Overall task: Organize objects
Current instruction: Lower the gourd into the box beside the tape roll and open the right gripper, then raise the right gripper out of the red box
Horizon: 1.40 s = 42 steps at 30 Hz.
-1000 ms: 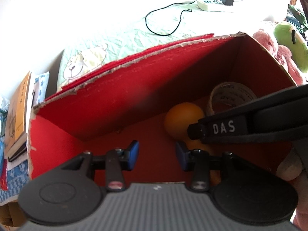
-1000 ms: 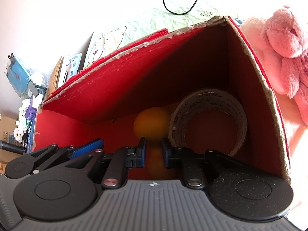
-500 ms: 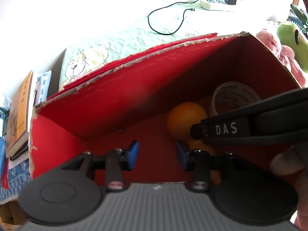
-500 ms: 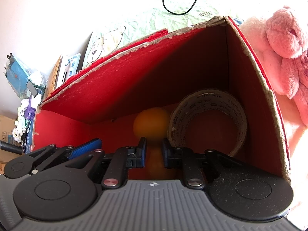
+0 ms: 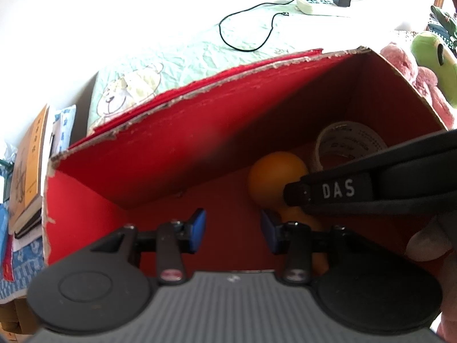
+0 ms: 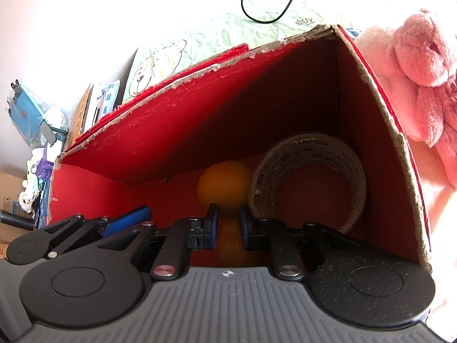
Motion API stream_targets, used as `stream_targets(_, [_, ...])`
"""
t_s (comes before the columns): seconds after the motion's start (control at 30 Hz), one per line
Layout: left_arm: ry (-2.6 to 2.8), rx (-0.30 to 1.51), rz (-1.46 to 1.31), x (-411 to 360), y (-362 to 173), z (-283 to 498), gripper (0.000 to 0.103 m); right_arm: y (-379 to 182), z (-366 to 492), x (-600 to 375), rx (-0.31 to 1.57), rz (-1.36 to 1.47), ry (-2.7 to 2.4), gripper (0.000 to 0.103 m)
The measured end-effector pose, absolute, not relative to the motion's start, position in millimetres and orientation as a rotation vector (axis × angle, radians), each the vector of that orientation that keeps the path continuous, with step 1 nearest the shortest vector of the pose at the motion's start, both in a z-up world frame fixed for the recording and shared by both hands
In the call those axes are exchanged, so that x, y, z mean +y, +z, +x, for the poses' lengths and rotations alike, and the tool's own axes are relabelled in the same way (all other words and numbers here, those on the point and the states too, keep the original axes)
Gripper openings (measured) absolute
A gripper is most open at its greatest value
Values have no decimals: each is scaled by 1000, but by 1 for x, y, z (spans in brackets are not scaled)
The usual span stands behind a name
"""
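Note:
A red cardboard box (image 5: 177,148) (image 6: 177,143) stands open on a bed. On its floor lie an orange ball (image 5: 271,177) (image 6: 222,183) and a roll of tape (image 5: 348,140) (image 6: 308,180) to its right. A second orange object (image 6: 230,243) sits between the fingers of my right gripper (image 6: 229,228), low inside the box; the jaws stand narrowly apart around it. In the left wrist view the right gripper (image 5: 294,194) reaches in from the right. My left gripper (image 5: 232,228) is open and empty inside the box.
A pink plush toy (image 6: 414,71) leans against the box's right wall. A green plush (image 5: 434,57) sits beyond it. Books (image 5: 28,165) are stacked at the left. A black cable (image 5: 248,28) and a power strip (image 5: 320,3) lie on the bedsheet behind.
The left wrist view has shifted slightly; the box sits a little lower in frame. The right gripper and its orange object have stayed put.

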<state>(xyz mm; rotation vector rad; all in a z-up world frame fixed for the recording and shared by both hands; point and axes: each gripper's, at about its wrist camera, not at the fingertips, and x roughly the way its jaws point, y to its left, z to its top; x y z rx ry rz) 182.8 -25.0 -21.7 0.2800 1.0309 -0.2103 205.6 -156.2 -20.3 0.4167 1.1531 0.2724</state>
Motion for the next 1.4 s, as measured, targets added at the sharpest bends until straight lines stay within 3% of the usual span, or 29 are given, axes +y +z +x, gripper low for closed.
stream_targets(0.7, [-158, 993, 246, -11, 4, 163, 51, -1, 190, -151, 1081, 313, 265, 18])
stream_targets(0.87, [-115, 953, 224, -4, 25, 140, 54, 25, 165, -154, 931, 246, 242, 28])
stream_targets(1.0, [-80, 912, 207, 0, 39, 121, 66, 39, 147, -166, 821, 262, 257, 40])
stream_targets(1.07, [-62, 890, 208, -1, 47, 111, 67, 43, 139, -171, 773, 283, 271, 47])
stream_targets(1.4, [45, 862, 173, -15, 73, 74, 73, 70, 110, -182, 704, 226, 349, 52])
